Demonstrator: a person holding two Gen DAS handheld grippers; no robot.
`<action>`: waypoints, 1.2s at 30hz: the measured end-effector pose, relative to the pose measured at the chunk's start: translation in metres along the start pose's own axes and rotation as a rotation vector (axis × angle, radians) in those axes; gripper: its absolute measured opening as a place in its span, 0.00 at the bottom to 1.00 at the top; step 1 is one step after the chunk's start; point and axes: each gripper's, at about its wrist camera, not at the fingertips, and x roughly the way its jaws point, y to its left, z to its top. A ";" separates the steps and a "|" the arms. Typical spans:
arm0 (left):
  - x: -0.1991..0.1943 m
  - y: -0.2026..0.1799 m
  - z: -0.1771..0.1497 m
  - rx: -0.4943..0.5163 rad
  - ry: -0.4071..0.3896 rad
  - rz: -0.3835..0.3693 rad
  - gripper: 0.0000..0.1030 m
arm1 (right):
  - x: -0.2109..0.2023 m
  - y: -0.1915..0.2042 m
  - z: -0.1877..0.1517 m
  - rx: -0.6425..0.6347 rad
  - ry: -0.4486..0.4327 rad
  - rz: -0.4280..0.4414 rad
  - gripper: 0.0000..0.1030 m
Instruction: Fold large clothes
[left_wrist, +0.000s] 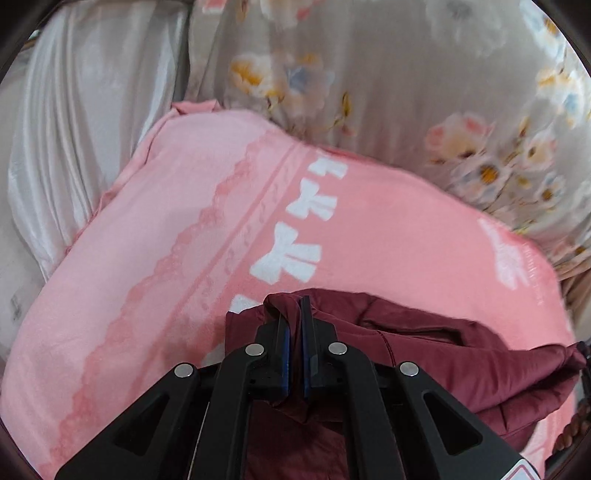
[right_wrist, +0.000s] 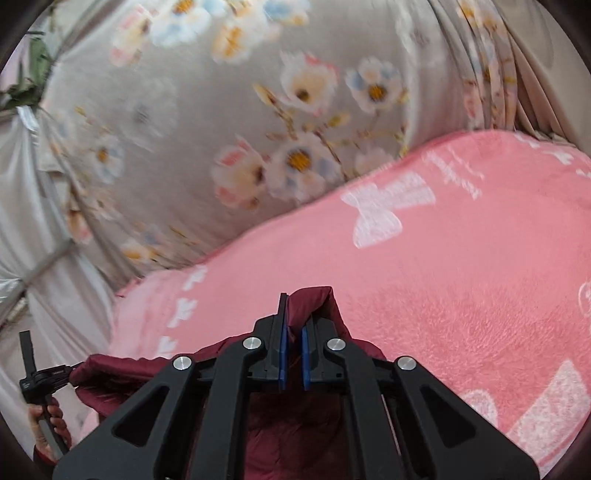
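Maroon garment (left_wrist: 443, 354), shiny quilted-looking fabric, sits low in both wrist views, draped over the pink blanket (left_wrist: 155, 229) and held at two points. No label or tag visible on it.

Left gripper (left_wrist: 295, 317): jaws nearly closed, pinching a bunched fold of the maroon garment between the blue pads. Fabric pokes up past the fingertips. From there the garment runs right and down, a stitched seam visible, to the frame's right edge.

Right gripper (right_wrist: 295, 314): jaws narrow, clamped on another fold of the same garment (right_wrist: 314, 306), which sticks up in a small peak above the tips. The rest hangs below and to the left, under the gripper body.

In the right wrist view, lower left, a hand (right_wrist: 50, 424) grips a dark handle; the black device above it reaches the garment's edge. Small print on that device, too small to read.

Pink blanket is fleecy, with white bows (left_wrist: 288, 258) in a row, and a lace-pattern stripe in darker pink. One large bow (right_wrist: 384, 206) shows in the right view. Faint white script (right_wrist: 454, 173) near it, blurred, unreadable.

Behind the blanket: grey floral fabric (right_wrist: 258, 122) with white, pink and blue flowers. White satin cloth (left_wrist: 92, 110) at left in the left view. Both views motion-blurred away from the grippers.
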 end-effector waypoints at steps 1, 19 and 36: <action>0.013 0.001 -0.001 0.000 0.019 0.011 0.04 | 0.011 -0.003 -0.003 0.011 0.016 -0.010 0.04; 0.085 0.018 -0.009 0.025 0.030 -0.081 0.15 | 0.103 -0.033 -0.037 0.003 0.148 -0.169 0.10; 0.019 0.022 0.022 0.004 -0.077 -0.208 0.20 | 0.054 -0.027 -0.013 0.057 0.030 -0.096 0.53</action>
